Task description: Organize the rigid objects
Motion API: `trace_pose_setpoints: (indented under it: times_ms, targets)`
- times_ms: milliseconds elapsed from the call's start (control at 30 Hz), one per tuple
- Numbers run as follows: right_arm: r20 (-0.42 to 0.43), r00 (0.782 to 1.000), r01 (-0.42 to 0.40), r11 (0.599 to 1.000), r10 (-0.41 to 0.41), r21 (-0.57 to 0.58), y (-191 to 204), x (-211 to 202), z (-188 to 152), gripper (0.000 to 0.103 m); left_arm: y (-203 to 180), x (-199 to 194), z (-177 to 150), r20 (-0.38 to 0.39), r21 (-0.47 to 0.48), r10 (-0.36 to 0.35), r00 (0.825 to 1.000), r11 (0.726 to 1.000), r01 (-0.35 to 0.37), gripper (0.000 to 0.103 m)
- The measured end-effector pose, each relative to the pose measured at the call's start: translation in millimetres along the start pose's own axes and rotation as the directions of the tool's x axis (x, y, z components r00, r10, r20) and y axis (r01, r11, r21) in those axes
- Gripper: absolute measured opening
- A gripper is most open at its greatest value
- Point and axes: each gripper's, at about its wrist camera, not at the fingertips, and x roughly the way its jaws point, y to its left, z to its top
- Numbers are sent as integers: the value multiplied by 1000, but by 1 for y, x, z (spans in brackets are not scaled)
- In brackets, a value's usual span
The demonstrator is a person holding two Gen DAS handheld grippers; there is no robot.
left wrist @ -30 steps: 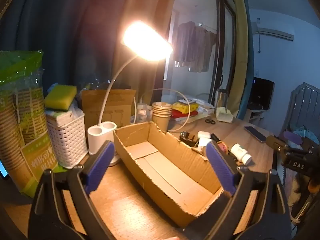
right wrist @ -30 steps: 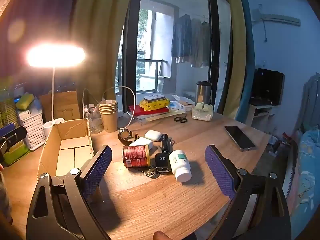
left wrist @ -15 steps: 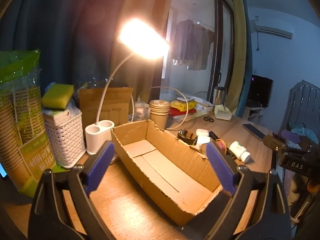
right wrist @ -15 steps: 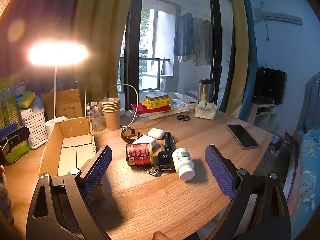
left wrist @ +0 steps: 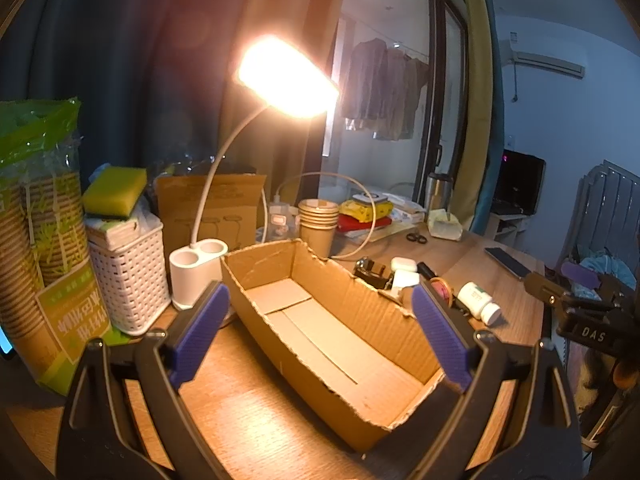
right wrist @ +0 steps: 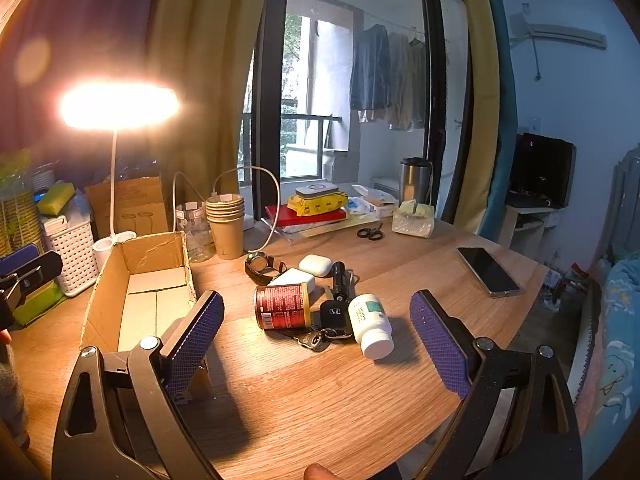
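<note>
An empty cardboard box (left wrist: pixel 332 320) lies on the wooden table, directly ahead of my left gripper (left wrist: pixel 318 334), which is open and holds nothing. In the right wrist view the same box (right wrist: pixel 140 296) sits at the left. A cluster lies ahead of my open right gripper (right wrist: pixel 316 338): a red can (right wrist: pixel 282 306) on its side, a white pill bottle (right wrist: pixel 370 326), a car key (right wrist: pixel 333 316) on its key ring, a black flashlight (right wrist: pixel 340 286), a white earbud case (right wrist: pixel 315 265), a white charger (right wrist: pixel 292 278) and a wristwatch (right wrist: pixel 262 266). From the left the pill bottle (left wrist: pixel 478 300) shows past the box.
A lit desk lamp (left wrist: pixel 288 76) with a white base (left wrist: pixel 194 274), a white basket (left wrist: pixel 128 276), stacked paper cups (right wrist: pixel 226 220), scissors (right wrist: pixel 370 233), a phone (right wrist: pixel 488 270), a tissue pack (right wrist: pixel 414 220) and books (right wrist: pixel 308 214) ring the table. The right gripper's body (left wrist: pixel 580 312) shows at the far right.
Both views have shifted slightly; the box and the cluster of objects sit a little closer. Nothing on the table has moved and both grippers stay open.
</note>
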Motion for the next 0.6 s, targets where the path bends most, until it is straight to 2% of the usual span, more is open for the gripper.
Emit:
trace_pose_setpoints:
  times_ms: [600]
  targets:
    - [-6, 1000, -4, 1000, 4, -3, 2, -1, -1, 96, -3, -1, -2, 3, 4, 0, 1000, 1000, 0, 94]
